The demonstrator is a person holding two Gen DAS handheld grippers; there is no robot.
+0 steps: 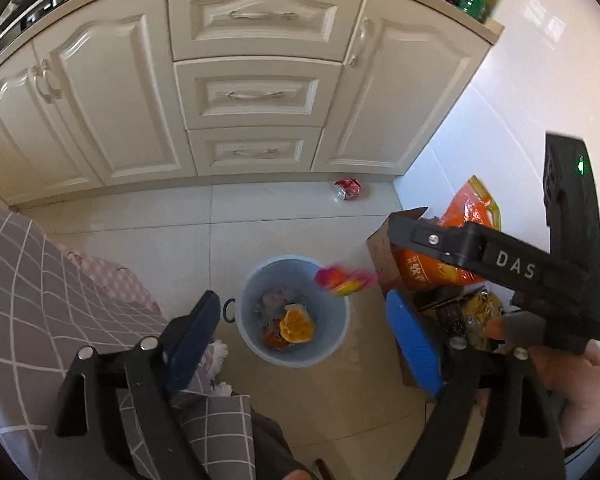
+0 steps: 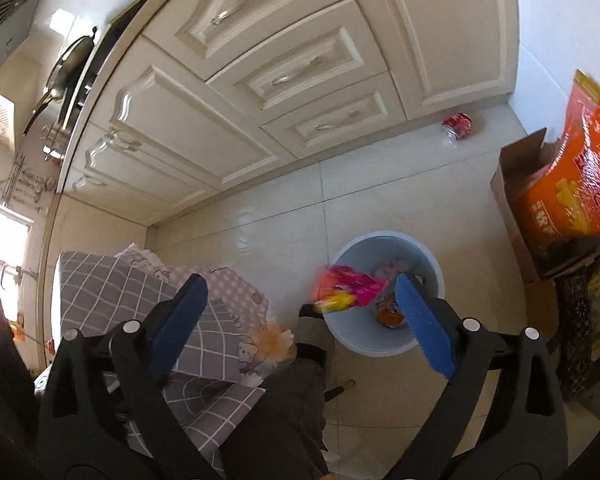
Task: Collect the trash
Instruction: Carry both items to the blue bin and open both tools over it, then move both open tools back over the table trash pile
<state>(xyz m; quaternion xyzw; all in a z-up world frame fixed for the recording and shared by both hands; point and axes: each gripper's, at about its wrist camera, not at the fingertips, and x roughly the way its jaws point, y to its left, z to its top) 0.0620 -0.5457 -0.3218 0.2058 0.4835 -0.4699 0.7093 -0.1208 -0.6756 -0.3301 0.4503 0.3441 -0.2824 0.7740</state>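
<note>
Cream cabinets (image 1: 256,92) back your tiled floor, where the pale blue bin (image 1: 340,336) holds orange scraps. Both your left gripper (image 1: 304,340) and right gripper (image 2: 300,316) are spread wide, empty. That blurry pink-yellow wrapper (image 2: 348,288) is mid-air right over the bin's rim, and a crushed red can (image 1: 348,189) lies beyond the bin by the cabinets.

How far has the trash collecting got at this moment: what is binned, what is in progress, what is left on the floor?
Done: the blue bin already holds orange peel and wrappers. In progress: a blurred pink and yellow wrapper is in the air at the bin's rim, gripped by neither gripper; both pairs of jaws stand open. Left: a crushed red can lies by the cabinets.
</note>
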